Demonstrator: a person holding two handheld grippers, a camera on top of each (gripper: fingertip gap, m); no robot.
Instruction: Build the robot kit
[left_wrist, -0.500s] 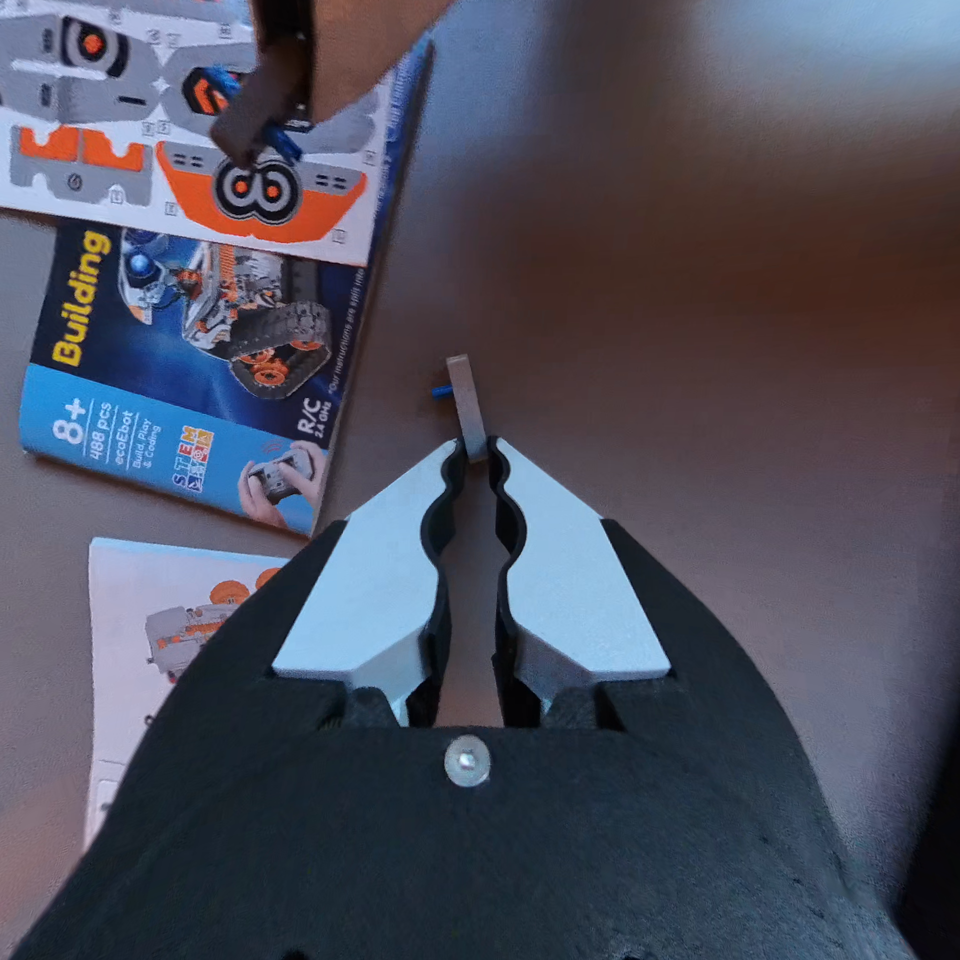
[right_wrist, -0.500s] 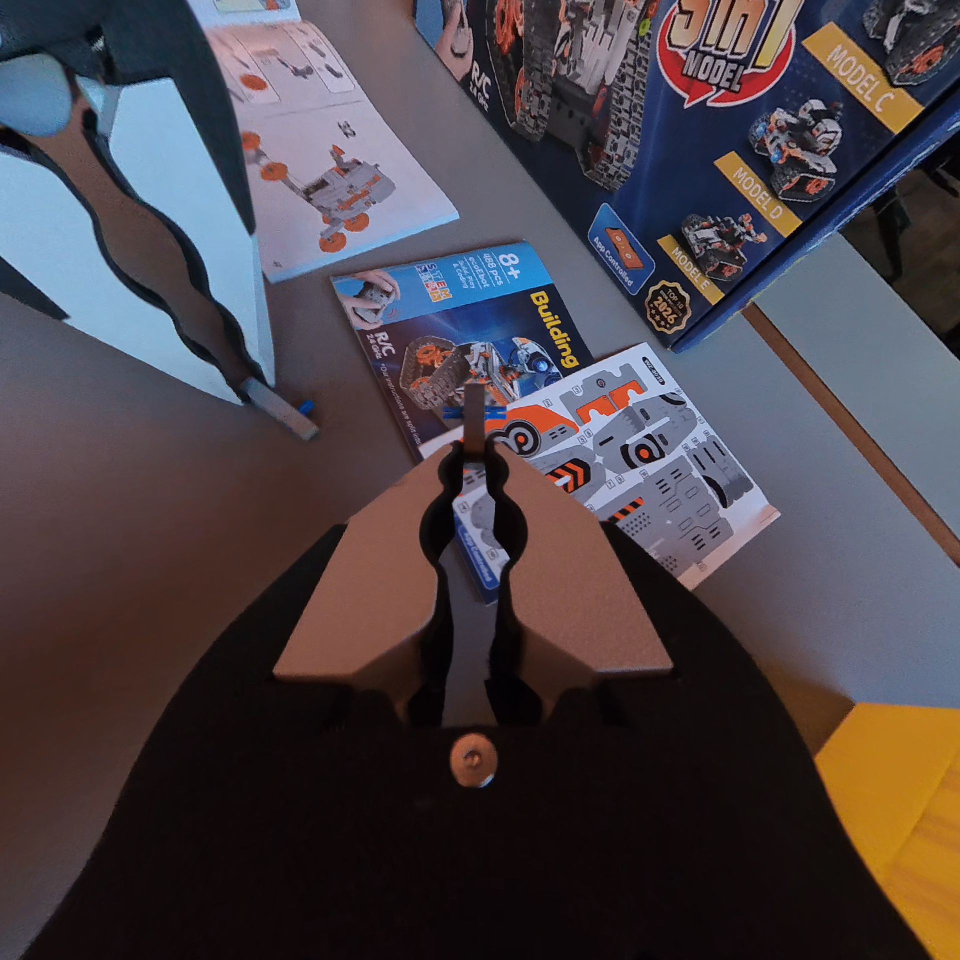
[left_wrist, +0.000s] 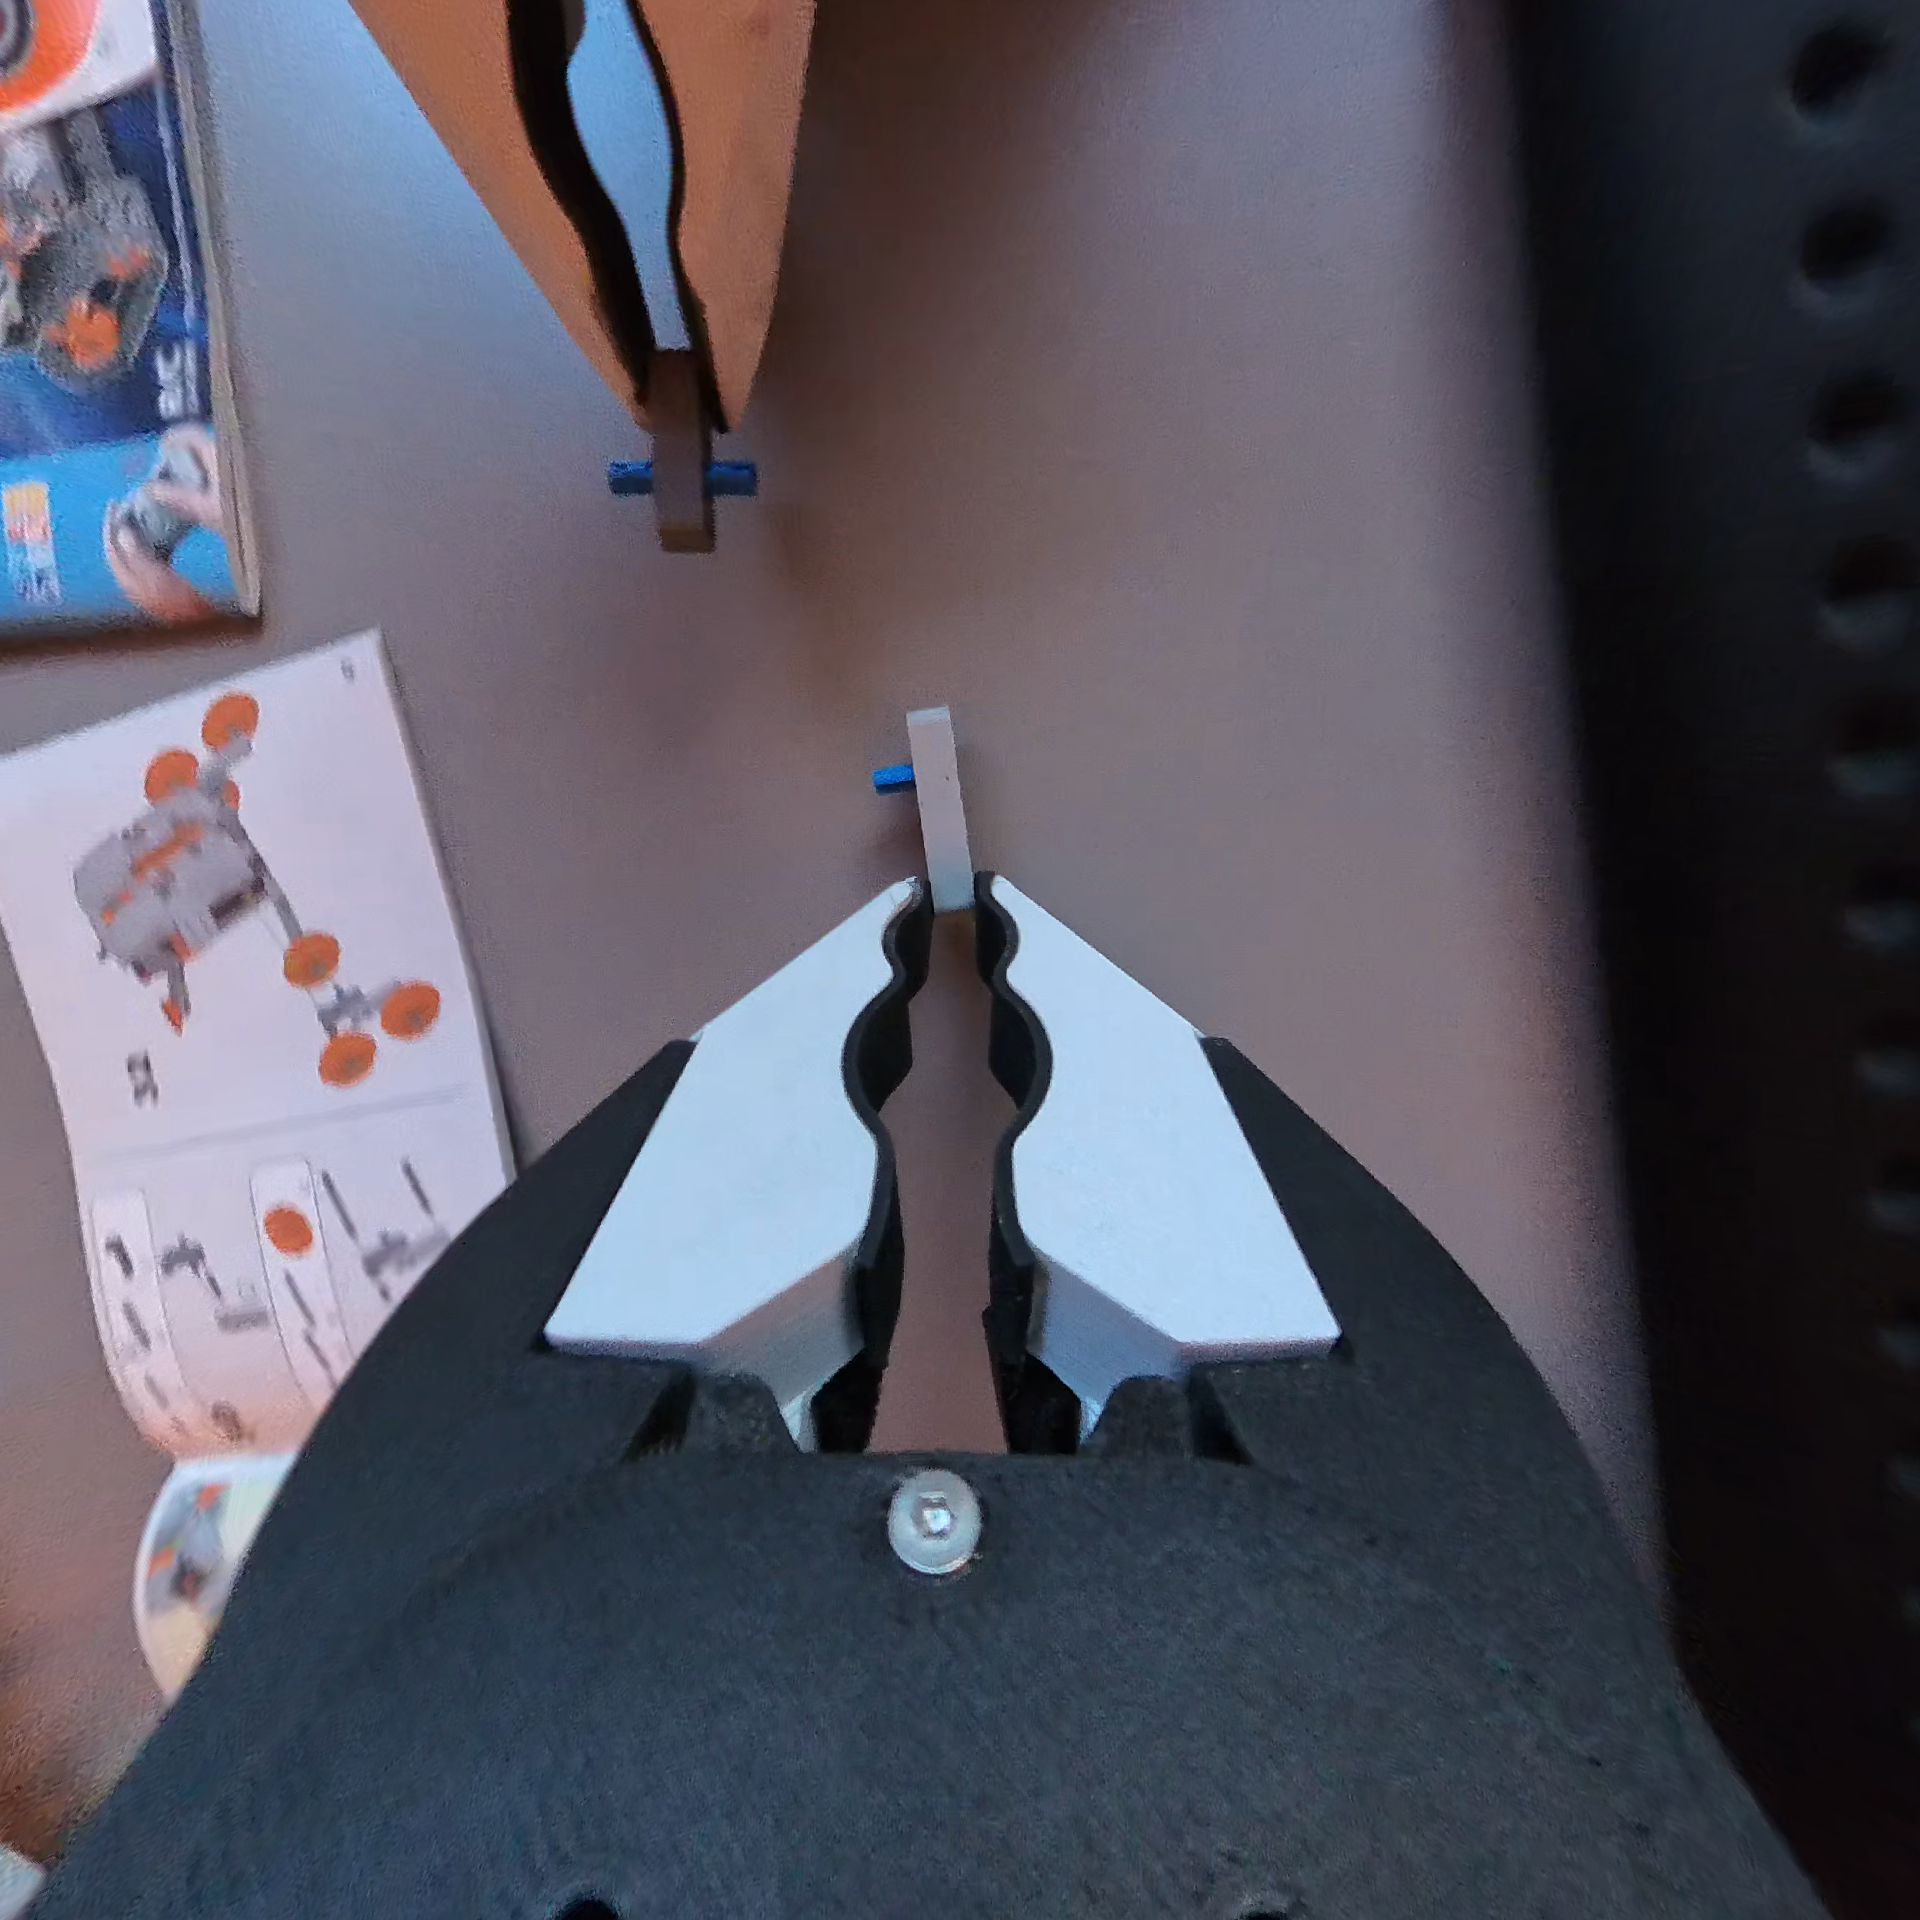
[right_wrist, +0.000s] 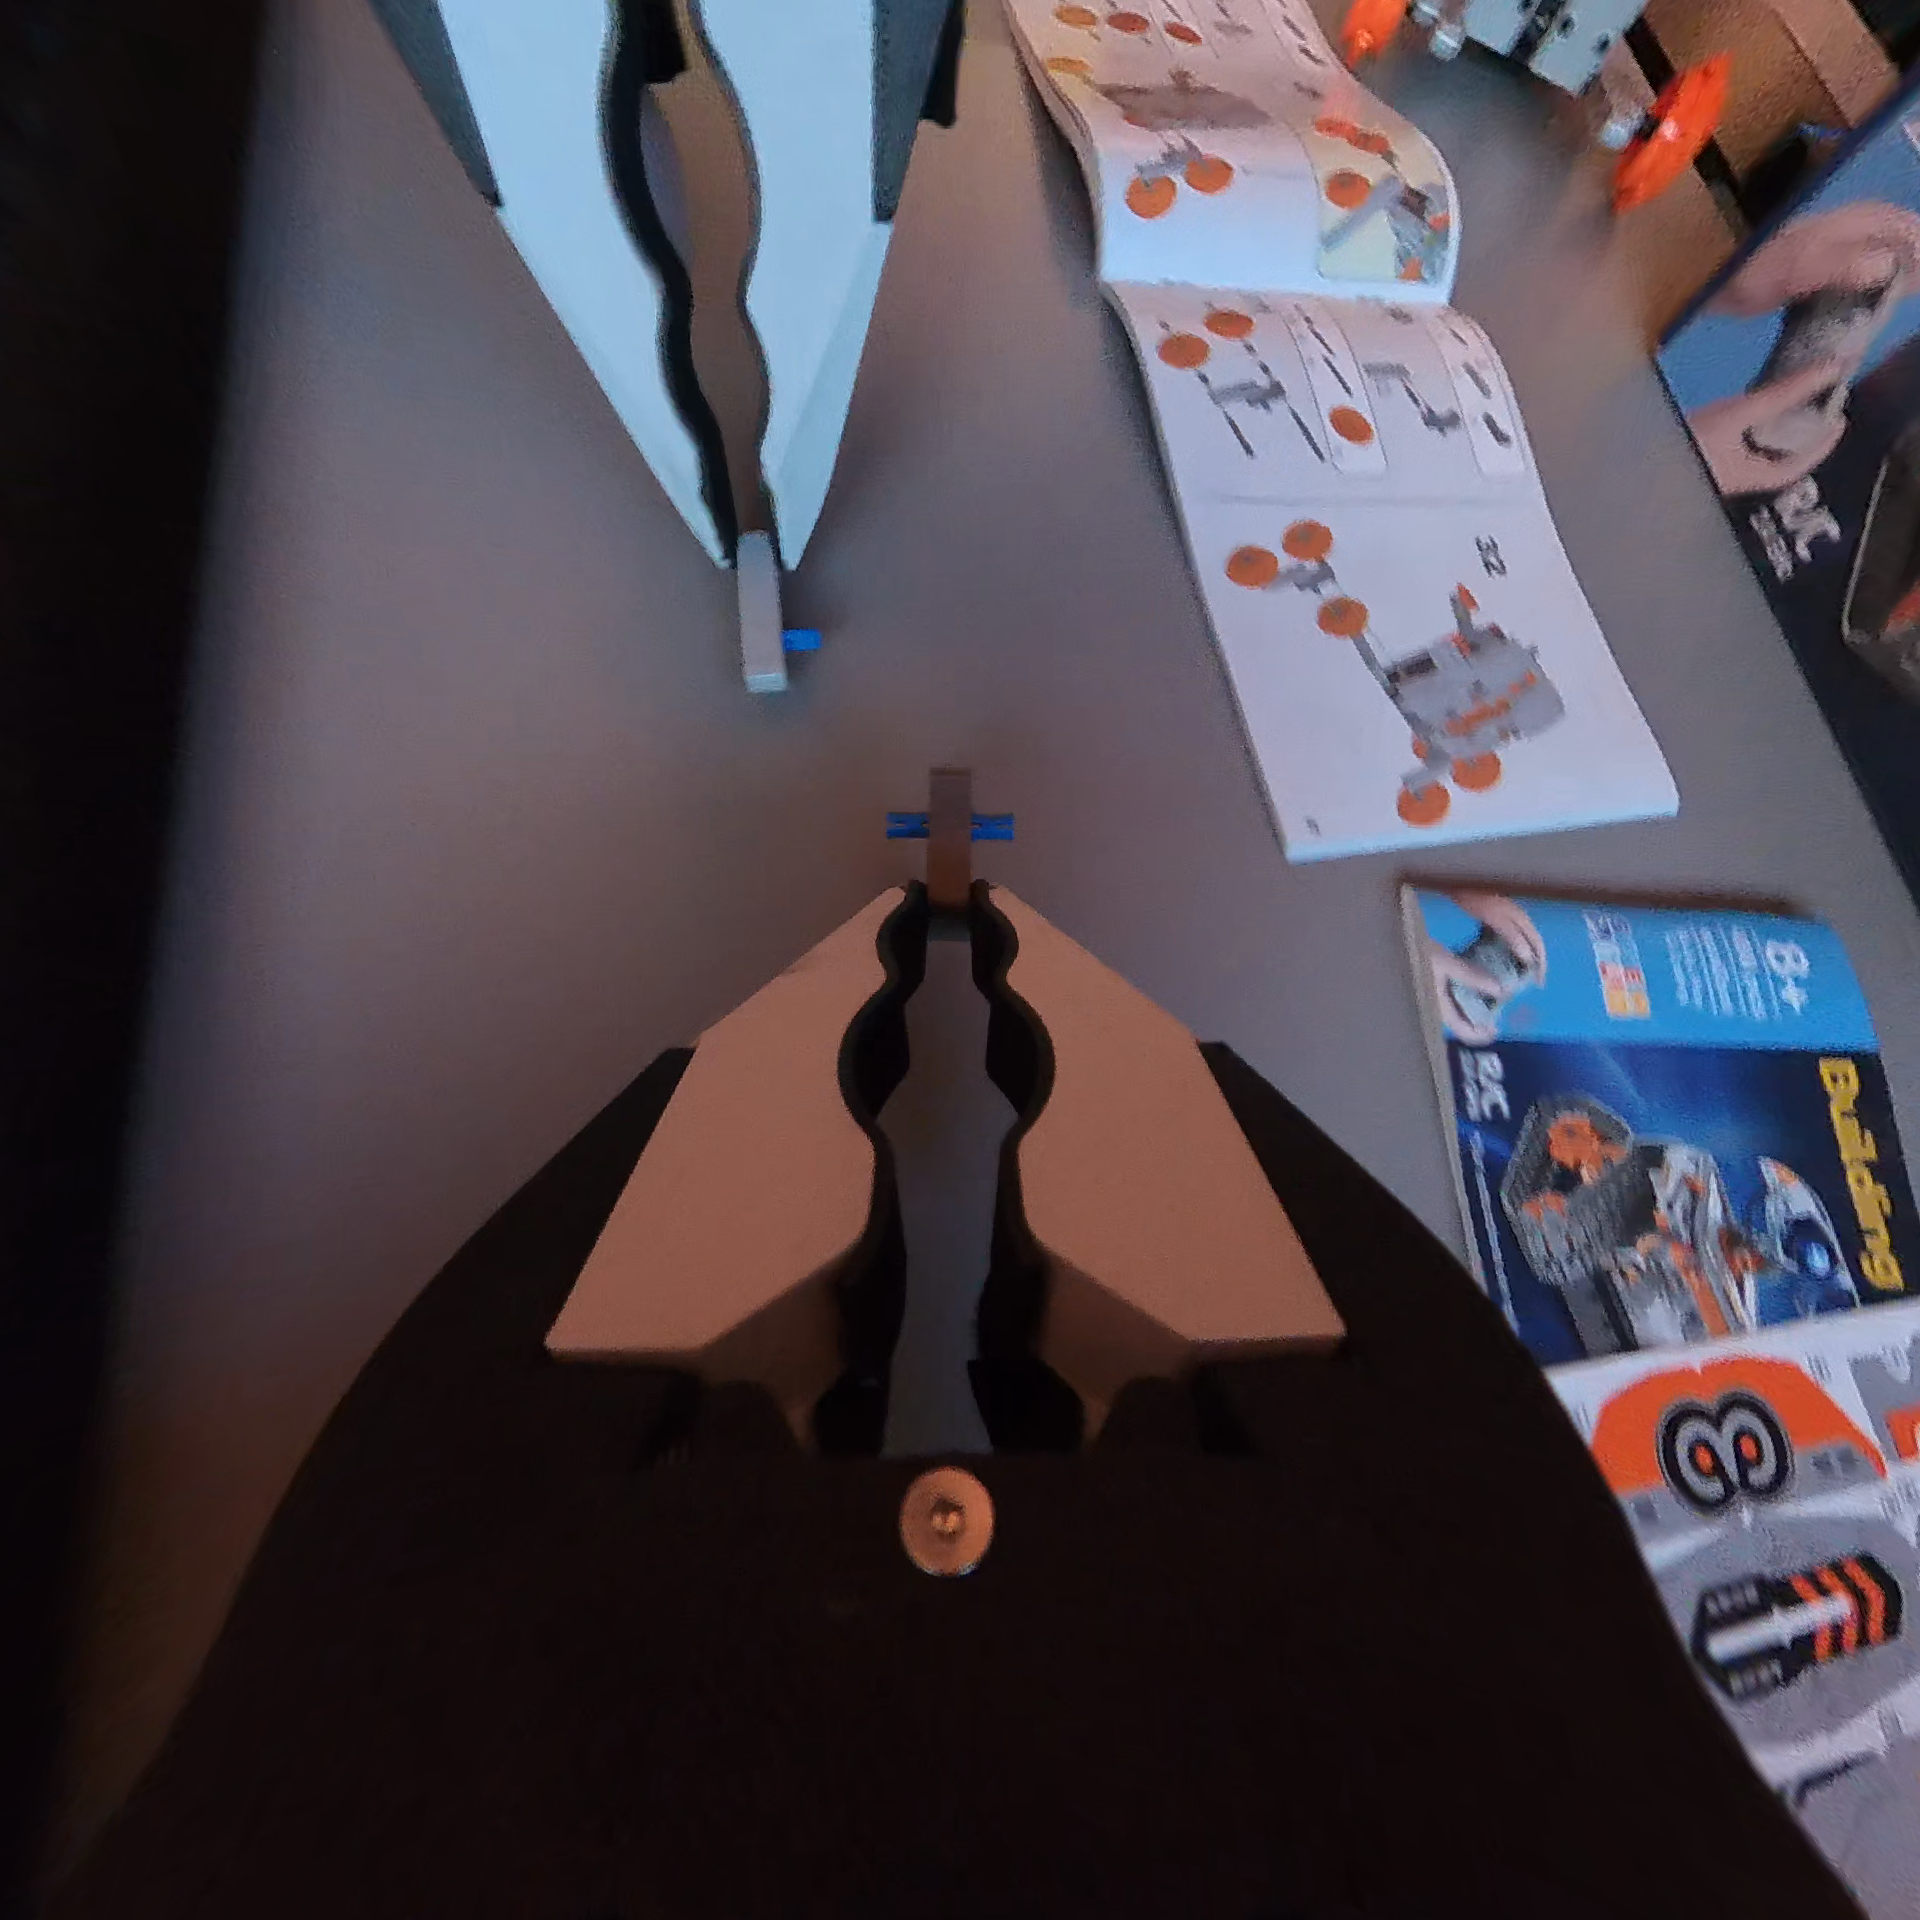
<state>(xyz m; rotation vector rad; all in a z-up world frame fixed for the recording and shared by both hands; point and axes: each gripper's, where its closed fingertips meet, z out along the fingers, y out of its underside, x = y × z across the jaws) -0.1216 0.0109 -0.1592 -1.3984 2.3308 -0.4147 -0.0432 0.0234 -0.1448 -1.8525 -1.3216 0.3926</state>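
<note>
Left gripper (left_wrist: 948, 896) clamped on a small grey beam (left_wrist: 940, 805) with a blue pin (left_wrist: 891, 778) poking out one side. Right gripper (right_wrist: 948, 902) facing it, pinching a second grey beam (right_wrist: 950, 836) crossed by a blue peg (right_wrist: 950, 825). Probably light, stiff, slippery plastic; best gripped on flat faces. Beneath, grey table (right_wrist: 520, 831); nearby, open instruction booklet (right_wrist: 1382, 540), blue manual (right_wrist: 1662, 1112), sticker sheet (right_wrist: 1766, 1538).

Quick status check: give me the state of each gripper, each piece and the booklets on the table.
left gripper: shut on grey beam.
grey beam: clamped, blue pin sticking out one side.
right gripper: shut on dark beam.
dark beam: clamped, blue axle showing on both sides.
instruction booklet: lying open.
blue manual: closed, flat on table.
</note>
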